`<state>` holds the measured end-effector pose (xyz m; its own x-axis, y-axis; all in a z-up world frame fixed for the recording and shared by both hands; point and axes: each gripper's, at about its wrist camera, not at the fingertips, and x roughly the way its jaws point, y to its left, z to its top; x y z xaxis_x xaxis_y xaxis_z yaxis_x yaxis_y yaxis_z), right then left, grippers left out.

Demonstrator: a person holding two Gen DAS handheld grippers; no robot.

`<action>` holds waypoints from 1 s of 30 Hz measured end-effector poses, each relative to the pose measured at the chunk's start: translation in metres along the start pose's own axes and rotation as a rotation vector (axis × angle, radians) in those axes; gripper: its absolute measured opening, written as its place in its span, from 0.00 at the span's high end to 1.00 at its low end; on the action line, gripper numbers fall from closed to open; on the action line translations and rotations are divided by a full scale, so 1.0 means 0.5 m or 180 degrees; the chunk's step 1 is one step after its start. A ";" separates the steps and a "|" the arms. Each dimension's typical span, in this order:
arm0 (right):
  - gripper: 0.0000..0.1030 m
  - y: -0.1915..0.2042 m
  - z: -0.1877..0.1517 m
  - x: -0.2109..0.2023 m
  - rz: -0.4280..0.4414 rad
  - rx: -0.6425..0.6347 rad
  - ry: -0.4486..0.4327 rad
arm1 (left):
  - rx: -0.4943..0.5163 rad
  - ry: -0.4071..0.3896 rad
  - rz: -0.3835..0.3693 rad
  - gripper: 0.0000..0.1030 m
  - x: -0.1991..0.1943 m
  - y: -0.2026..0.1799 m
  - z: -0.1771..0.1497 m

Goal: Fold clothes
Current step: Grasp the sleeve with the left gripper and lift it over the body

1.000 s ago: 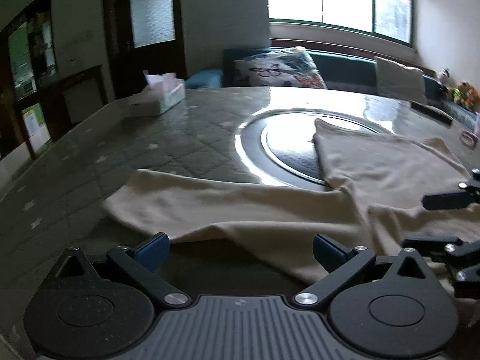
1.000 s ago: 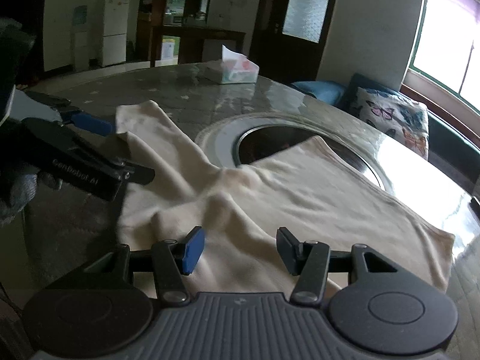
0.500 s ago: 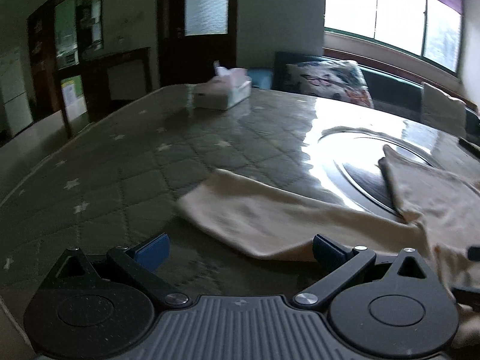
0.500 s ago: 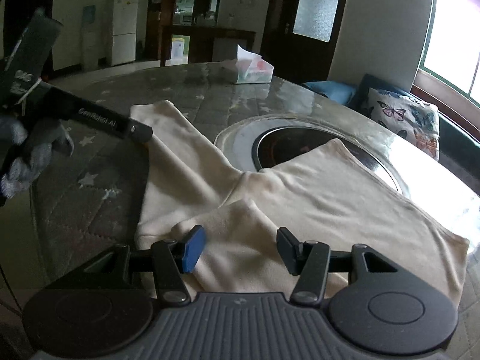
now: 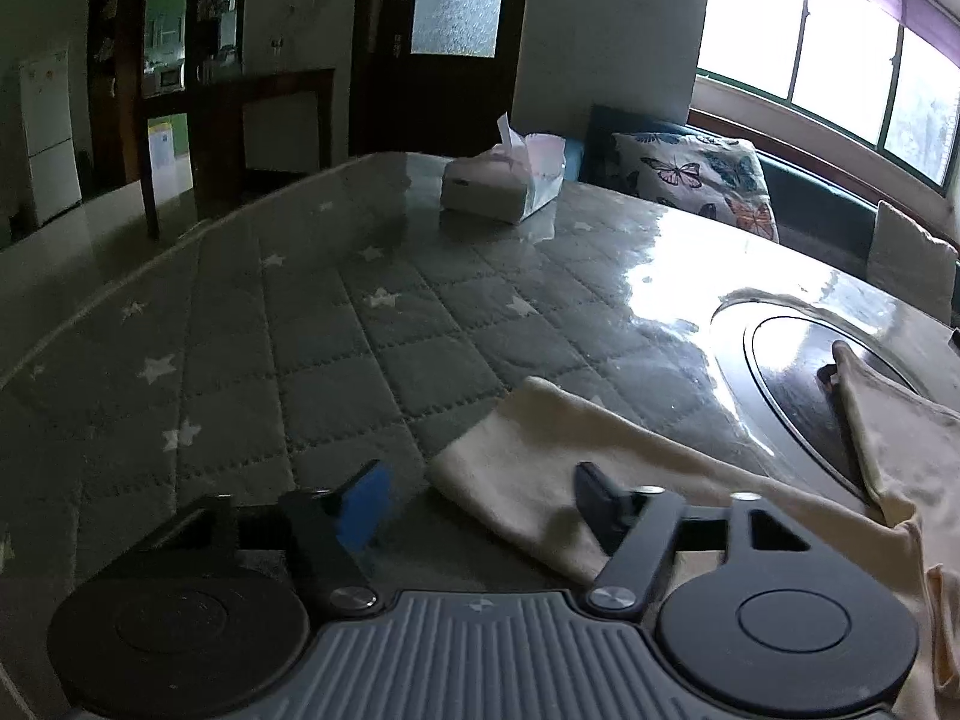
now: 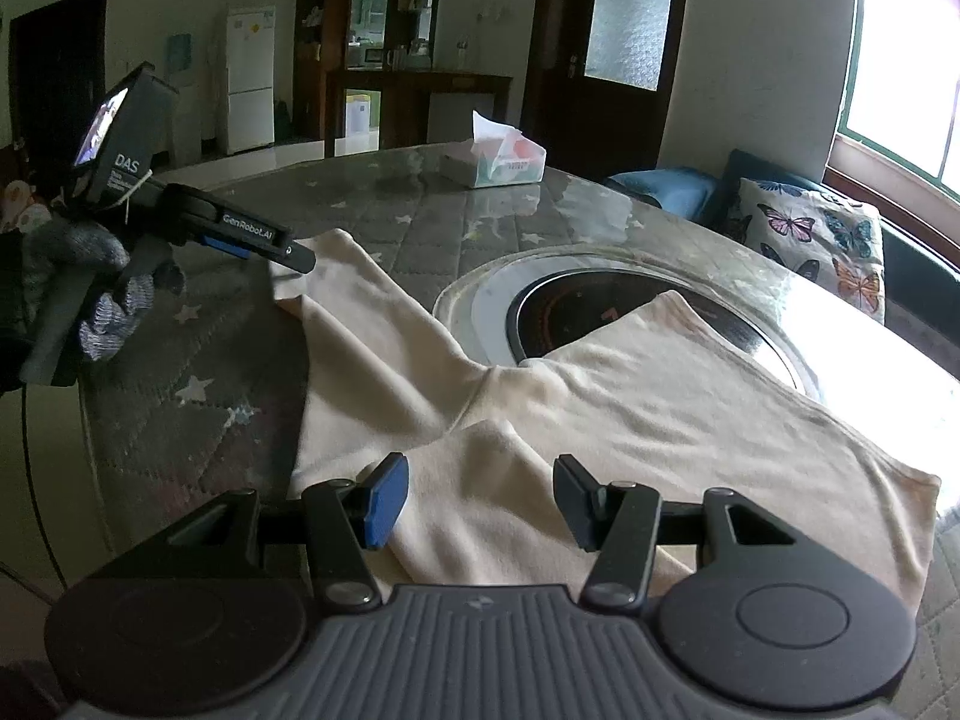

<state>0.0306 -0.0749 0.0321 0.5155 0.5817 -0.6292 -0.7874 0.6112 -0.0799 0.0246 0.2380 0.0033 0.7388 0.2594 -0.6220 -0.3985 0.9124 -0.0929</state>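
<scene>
Here, left gripper (image 5: 477, 504) low at sleeve (image 5: 540, 456) cuff — jaws apart, level

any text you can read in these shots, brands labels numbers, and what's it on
"GenRobot.AI": on the side of the left gripper, seen in the right wrist view.
"DAS": on the camera housing mounted on that gripper; the smaller lines under it are too blurred to read.
Print on the tissue box: too small to read.

Home: fridge (image 6: 251, 78), cushioned sofa (image 6: 810, 240).
</scene>
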 end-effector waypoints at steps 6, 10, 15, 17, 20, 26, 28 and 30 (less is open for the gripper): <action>0.47 0.003 -0.001 0.001 0.0000 0.0025 0.0015 | -0.0014 -0.0045 -0.0085 0.89 0.003 0.004 0.011; 0.47 0.005 -0.009 0.006 -0.0033 0.0028 0.0076 | 0.0065 -0.0227 -0.0158 0.90 -0.024 -0.016 0.037; 0.47 -0.007 -0.009 0.003 -0.0080 0.0133 0.0030 | 0.0257 -0.0553 -0.0317 0.90 -0.089 -0.068 0.085; 0.47 0.001 -0.012 0.008 -0.0060 0.0085 0.0043 | 0.0332 -0.0669 -0.0408 0.90 -0.115 -0.094 0.101; 0.47 0.013 -0.016 0.016 -0.0030 0.0014 0.0062 | 0.0480 -0.0850 -0.0569 0.90 -0.162 -0.137 0.119; 0.47 0.011 -0.021 0.014 -0.0014 0.0038 0.0054 | 0.0751 -0.1048 -0.0887 0.90 -0.237 -0.226 0.134; 0.47 -0.002 -0.025 -0.002 -0.0041 0.0103 0.0015 | 0.0857 -0.1084 -0.0996 0.90 -0.256 -0.260 0.131; 0.47 -0.015 -0.029 -0.017 -0.0069 0.0167 -0.0024 | 0.0959 -0.1097 -0.1120 0.90 -0.272 -0.293 0.126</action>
<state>0.0271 -0.0921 0.0267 0.5348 0.5719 -0.6220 -0.7573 0.6509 -0.0526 0.0165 0.0890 0.1504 0.9534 -0.0341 -0.2998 0.0383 0.9992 0.0084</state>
